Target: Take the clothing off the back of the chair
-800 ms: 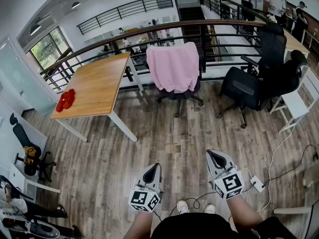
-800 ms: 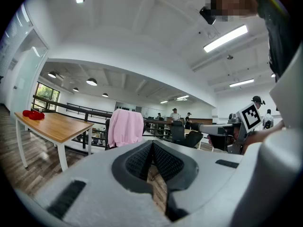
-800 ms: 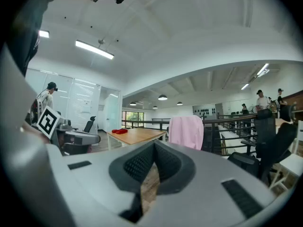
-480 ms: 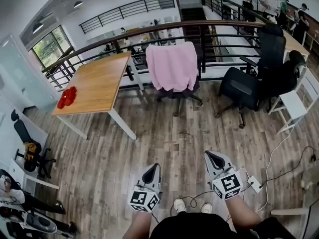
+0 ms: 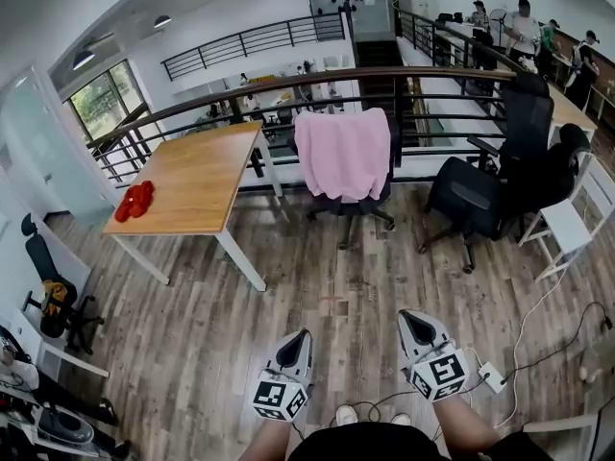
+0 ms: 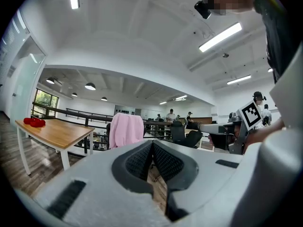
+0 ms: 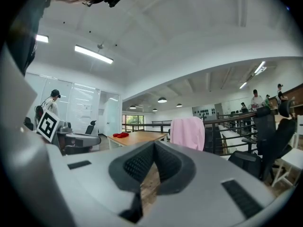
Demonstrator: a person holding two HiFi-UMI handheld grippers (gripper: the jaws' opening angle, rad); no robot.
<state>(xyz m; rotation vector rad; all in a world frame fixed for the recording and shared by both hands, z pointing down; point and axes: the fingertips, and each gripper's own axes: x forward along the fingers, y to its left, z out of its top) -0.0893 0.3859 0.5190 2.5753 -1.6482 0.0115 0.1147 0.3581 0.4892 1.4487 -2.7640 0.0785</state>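
A wooden table is standing at the left, with a small red bundle lying near its far-left edge. Right of it, by the railing, the pink clothing is hanging over the back of a dark office chair — apparently untouched, so the task is looking not yet begun. Well short of the chair, the left gripper is pointing level, jaws pressed together on nothing. The right gripper beside it is doing likewise. Everything is waiting — approaching, opening, pinching the fabric, lifting it clear.
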